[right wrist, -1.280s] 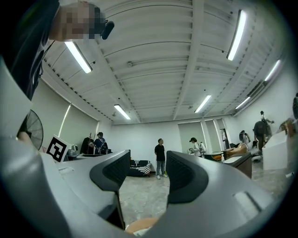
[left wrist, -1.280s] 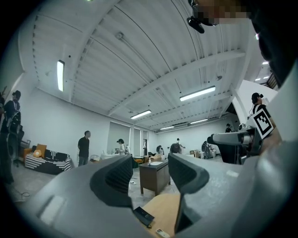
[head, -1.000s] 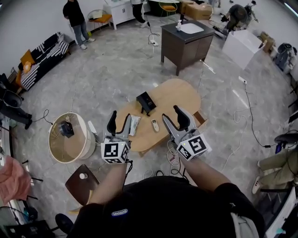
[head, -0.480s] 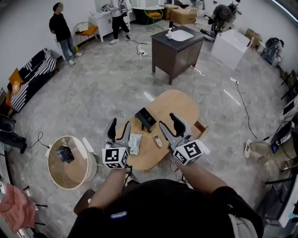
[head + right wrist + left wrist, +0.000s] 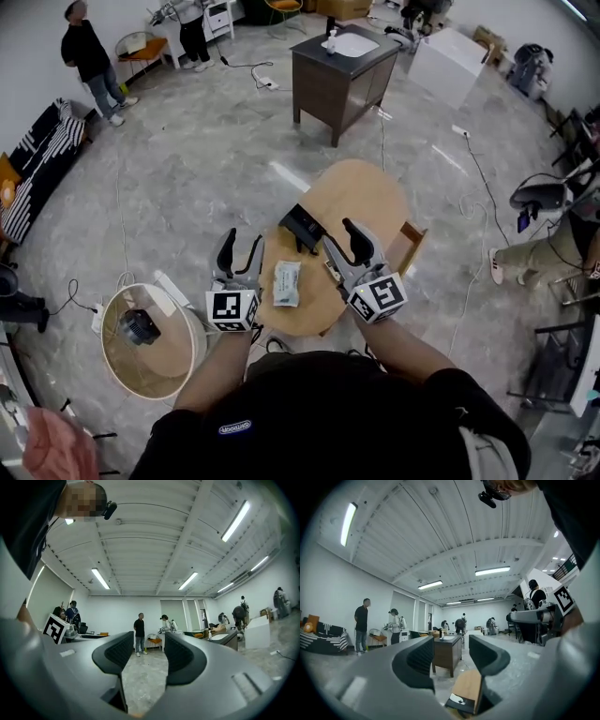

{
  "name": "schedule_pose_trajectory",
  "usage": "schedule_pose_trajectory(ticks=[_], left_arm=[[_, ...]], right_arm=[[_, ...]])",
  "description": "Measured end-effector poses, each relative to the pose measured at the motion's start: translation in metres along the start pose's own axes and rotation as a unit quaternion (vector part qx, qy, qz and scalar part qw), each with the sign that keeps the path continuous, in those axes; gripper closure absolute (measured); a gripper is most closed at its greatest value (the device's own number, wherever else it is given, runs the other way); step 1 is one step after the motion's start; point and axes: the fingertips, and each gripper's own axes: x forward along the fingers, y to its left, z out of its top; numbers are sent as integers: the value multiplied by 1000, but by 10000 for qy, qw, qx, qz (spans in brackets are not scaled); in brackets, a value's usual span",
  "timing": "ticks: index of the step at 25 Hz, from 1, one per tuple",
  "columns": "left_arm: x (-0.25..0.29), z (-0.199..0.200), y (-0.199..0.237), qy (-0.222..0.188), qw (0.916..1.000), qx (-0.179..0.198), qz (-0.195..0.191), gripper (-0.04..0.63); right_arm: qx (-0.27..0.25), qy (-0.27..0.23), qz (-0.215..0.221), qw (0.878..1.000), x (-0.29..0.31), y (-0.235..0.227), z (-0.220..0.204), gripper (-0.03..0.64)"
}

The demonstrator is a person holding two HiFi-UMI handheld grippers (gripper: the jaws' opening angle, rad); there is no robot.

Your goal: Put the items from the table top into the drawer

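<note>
Wooden and pale, the oval table (image 5: 367, 190) carried a white crinkled packet (image 5: 286, 281) near its near edge, lying between my left gripper (image 5: 239, 251) and right gripper (image 5: 341, 240), touching neither. A black boxy device (image 5: 302, 225) sat just farther. I held both grippers level; the left jaws stood spread and empty, the right's apart, just narrowing on nothing.

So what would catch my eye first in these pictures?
Probably the two grey tongs held out toward the oval wooden table, each bearing a black-and-white marker cube: the left tongs open and empty, the right tongs empty too, jaws having just closed slightly. Between them on the table lie a white packet and a black box, and a drawer stands open at its right edge.
</note>
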Motion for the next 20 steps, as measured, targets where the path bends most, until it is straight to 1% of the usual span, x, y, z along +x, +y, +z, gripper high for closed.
schedule_pose_trajectory(ticks=[4, 9, 12, 13, 15, 20], left_arm=[[4, -25, 16, 139, 9997, -68, -206, 362], [3, -53, 27, 243, 9986, -98, -469, 362], [2, -82, 28, 364, 9970, 99, -675, 362], [0, -96, 27, 483, 9958, 174, -760, 362], [-5, -127, 23, 783, 9925, 165, -921, 362], [-17, -184, 8, 1379, 9842, 195, -1094, 362]], right_arm=[[-84, 177, -216, 9996, 13, 6, -23, 402], [-132, 369, -421, 9983, 20, 15, -52, 397], [-160, 785, -561, 9952, 18, 20, -87, 387], [-159, 957, -623, 9933, 16, 21, -101, 387], [-114, 1196, -755, 9899, 8, 23, -124, 385], [-125, 1482, -891, 9849, -7, 25, -159, 385]])
